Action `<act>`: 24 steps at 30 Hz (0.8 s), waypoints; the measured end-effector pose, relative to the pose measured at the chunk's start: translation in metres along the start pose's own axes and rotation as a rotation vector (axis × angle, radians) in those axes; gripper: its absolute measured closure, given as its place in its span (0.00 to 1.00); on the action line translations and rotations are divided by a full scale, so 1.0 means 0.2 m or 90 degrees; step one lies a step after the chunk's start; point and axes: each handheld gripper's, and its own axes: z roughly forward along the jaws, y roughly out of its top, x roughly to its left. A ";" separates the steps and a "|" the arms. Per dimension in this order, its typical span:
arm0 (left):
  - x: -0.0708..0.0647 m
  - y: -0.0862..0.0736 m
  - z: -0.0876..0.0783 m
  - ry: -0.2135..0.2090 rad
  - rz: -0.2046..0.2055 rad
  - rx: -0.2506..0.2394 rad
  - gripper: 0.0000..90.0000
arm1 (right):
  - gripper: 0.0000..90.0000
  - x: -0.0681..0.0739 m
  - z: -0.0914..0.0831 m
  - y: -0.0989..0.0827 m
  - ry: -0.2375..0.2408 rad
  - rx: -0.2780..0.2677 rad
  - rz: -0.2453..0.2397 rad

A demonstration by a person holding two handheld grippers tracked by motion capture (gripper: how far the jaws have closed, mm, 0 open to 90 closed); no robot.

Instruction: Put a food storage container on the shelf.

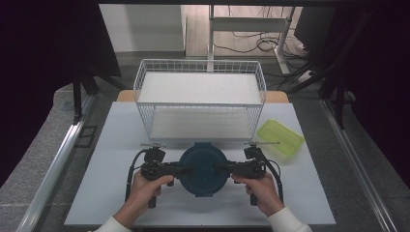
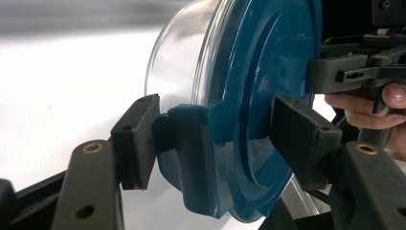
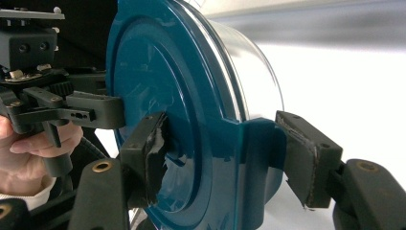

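Black pads of our left gripper point(image 2: 210, 143) clamp a latch tab on the teal lid point(image 1: 203, 166), and our right gripper point(image 3: 225, 153) pinches the opposite tab. Between them sits the lidded clear container point(image 2: 184, 62), on the white table point(image 1: 96, 193), just before the wire basket point(image 1: 200, 96). We judge the lift is yet to come; basket empty.

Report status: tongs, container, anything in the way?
Left tongs and right tongs each clamp a lid latch. Container sits on the table, blue lid on. Wire basket stands behind, green lid at right.
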 end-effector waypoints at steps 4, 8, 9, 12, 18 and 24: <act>-0.01 0.04 -0.01 -0.002 0.003 -0.005 0.41 | 0.42 0.01 -0.01 0.03 -0.001 -0.006 -0.006; -0.02 0.07 -0.03 0.000 0.010 -0.013 0.41 | 0.42 0.02 -0.03 0.07 0.001 -0.012 -0.012; -0.03 0.08 -0.03 0.000 0.011 -0.014 0.41 | 0.42 0.03 -0.03 0.07 0.001 -0.014 -0.015; -0.04 0.10 -0.05 0.002 0.017 -0.018 0.41 | 0.42 0.04 -0.04 0.10 0.001 -0.019 -0.019; -0.06 0.16 -0.07 0.003 0.026 -0.025 0.41 | 0.42 0.06 -0.07 0.14 0.002 -0.029 -0.025; -0.08 0.20 -0.09 0.004 0.032 -0.033 0.41 | 0.42 0.09 -0.09 0.19 0.001 -0.034 -0.033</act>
